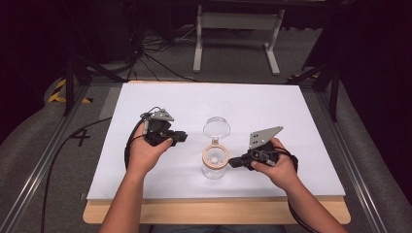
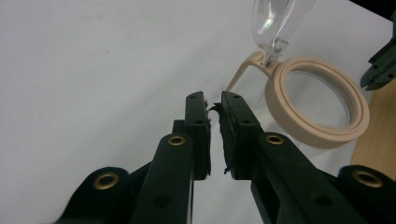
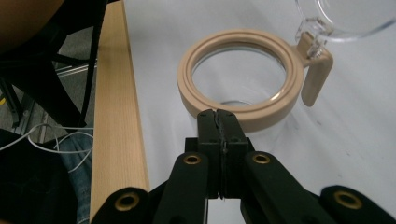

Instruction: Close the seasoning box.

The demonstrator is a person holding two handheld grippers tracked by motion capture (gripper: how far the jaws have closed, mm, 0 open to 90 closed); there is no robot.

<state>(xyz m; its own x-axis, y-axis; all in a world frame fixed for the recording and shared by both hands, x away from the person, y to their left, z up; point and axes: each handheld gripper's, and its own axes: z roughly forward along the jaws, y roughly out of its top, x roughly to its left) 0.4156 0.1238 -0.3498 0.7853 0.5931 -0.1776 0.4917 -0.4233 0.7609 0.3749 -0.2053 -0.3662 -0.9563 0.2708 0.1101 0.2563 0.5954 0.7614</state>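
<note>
A clear jar [image 1: 214, 167] with a beige ring rim [image 2: 317, 137] [image 3: 238, 36] stands upright at the middle front of the white mat. Its clear lid [image 1: 216, 127] [image 2: 275, 18] [image 3: 355, 31] is flipped back on a beige hinge strap, so the mouth is uncovered. My left gripper [image 1: 183, 137] [image 2: 213, 99] hovers left of the jar. It points toward the hinge, and its jaws stand a narrow gap apart with nothing between them. My right gripper [image 1: 232, 162] [image 3: 218, 114] is shut and empty. Its tip is just short of the ring's near right side.
The white mat [image 1: 160, 99] lies on a wooden table whose front edge [image 1: 214, 211] is bare wood. Cables trail from both grippers. Beyond the table are a dark floor, metal rails and a white stand.
</note>
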